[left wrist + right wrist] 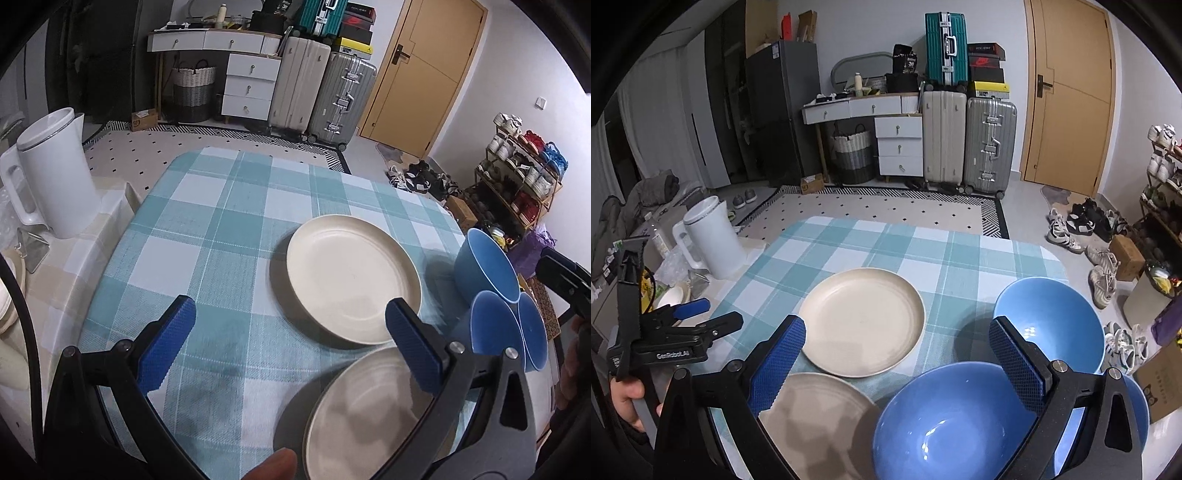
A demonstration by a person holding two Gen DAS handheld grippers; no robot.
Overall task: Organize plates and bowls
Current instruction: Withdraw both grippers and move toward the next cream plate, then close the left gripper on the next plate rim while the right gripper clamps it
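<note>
Both grippers hung over the worktop (960,254) with fingers wide apart and nothing in them. The right gripper (897,365) was above the near bowl (945,424). Left of that bowl lay the near plate (820,421), under the left gripper (291,343). Behind the near bowl sat the far plate (862,325) and the far bowl (1056,314). A jug (714,240) stood far left.

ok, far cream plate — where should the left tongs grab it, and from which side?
Take the far cream plate by its raised rim on the near-left edge, one finger over the lip and one under. It lies flat on the checked cloth, so only the rim offers purchase. That side is open; the blue bowls crowd its right. The left tongs are open, probably wide enough.
</note>
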